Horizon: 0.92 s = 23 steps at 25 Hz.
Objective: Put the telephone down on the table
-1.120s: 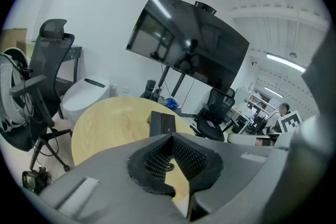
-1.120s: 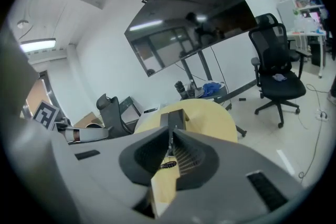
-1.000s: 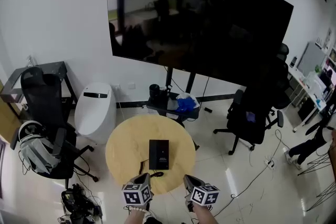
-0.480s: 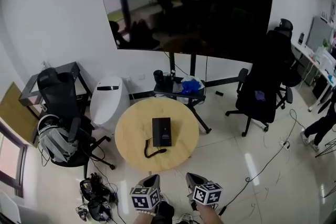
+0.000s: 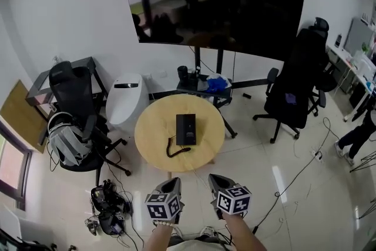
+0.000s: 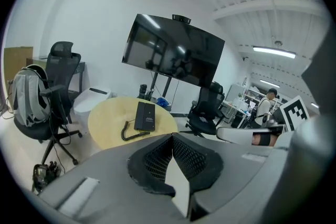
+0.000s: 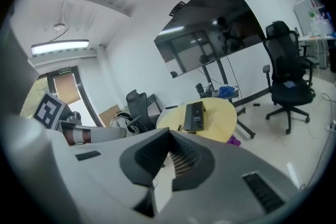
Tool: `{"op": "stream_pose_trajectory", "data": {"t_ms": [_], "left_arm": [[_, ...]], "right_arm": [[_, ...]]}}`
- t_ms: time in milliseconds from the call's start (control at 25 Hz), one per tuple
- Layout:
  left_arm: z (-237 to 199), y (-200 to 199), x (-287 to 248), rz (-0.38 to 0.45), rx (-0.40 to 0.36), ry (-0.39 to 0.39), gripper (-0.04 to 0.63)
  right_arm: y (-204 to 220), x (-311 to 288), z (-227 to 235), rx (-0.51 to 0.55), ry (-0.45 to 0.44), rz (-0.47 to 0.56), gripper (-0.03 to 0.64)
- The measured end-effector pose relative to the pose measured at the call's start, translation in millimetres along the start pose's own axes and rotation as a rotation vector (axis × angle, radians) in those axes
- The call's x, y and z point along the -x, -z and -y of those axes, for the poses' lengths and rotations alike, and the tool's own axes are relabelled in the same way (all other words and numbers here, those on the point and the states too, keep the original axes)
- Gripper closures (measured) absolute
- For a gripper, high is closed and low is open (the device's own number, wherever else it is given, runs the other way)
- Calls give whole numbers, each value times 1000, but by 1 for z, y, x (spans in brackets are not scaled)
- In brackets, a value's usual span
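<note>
Phone flat on the round desk, both grippers held apart from it.

Nearest, the left gripper [image 5: 172, 185] and right gripper [image 5: 217, 183] sit side by side, each with its fingers [image 6: 153, 157] pressed together and holding nothing. A strip of tiled floor lies between them and the desk [image 5: 154, 126]. The telephone [image 5: 186, 129] lies near the desk's middle, with its coiled cord [image 5: 176, 151] trailing toward the near edge. A tangle of cables [image 5: 107, 208] lies on the floor to the left. A chair [image 5: 73, 97] carrying a backpack [image 5: 64, 144] stands beside the desk, and a black chair [image 5: 294, 79] stands to the right. Behind is a low stand with a blue bag [image 5: 214, 83], then the big dark screen [image 5: 217, 3].
</note>
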State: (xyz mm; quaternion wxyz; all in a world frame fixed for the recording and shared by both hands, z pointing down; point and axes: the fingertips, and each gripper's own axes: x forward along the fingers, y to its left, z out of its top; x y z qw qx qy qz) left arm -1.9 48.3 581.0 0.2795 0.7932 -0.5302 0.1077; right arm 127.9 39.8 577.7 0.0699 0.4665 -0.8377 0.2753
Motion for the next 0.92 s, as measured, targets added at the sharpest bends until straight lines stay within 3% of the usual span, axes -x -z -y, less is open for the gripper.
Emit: {"op": "stream_pose_trajectory", "data": {"t_ms": [400,920], "left_arm": [[3,-26,11,48,-2,94,604],[-12,-37,17,66,-3,139,603]], "right_arm": [[-4,13,-25,39,64,7,606],[-3,0,-47,48,93,16,606]]}}
